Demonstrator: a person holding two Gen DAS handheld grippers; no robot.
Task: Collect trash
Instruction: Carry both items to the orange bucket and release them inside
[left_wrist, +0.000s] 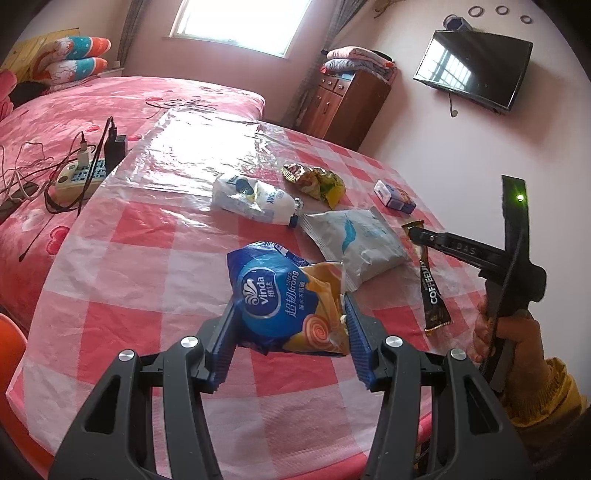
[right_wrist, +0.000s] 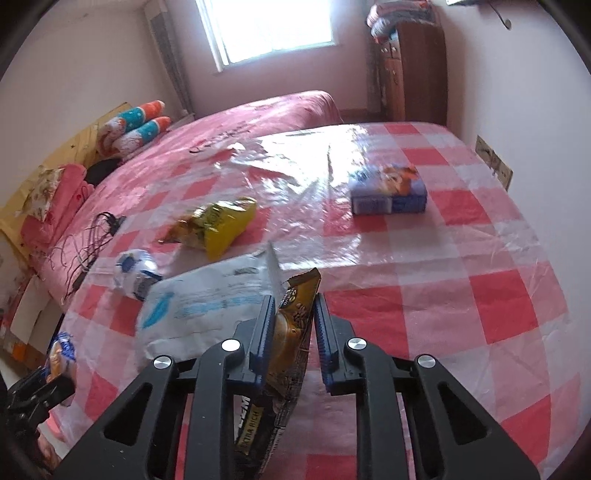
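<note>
My left gripper (left_wrist: 290, 306) is shut on a blue Vinda tissue wrapper (left_wrist: 273, 295) bunched with an orange wrapper, held just above the checked table (left_wrist: 147, 240). In the right wrist view that same gripper (right_wrist: 55, 369) shows at the lower left. My right gripper (right_wrist: 294, 299) is shut on a black and gold coffee sachet (right_wrist: 295, 317), pinched by its sides near the top end. In the left wrist view the right gripper (left_wrist: 415, 232) sits at the sachet's (left_wrist: 434, 291) far end, while the rest of the sachet lies along the cloth.
On the table lie a crushed white bottle (left_wrist: 251, 197), a yellow snack wrapper (left_wrist: 314, 181), a white and blue pouch (left_wrist: 354, 240) and a small blue box (left_wrist: 393, 195). A power strip (left_wrist: 74, 177) with cables rests on the pink bed at left.
</note>
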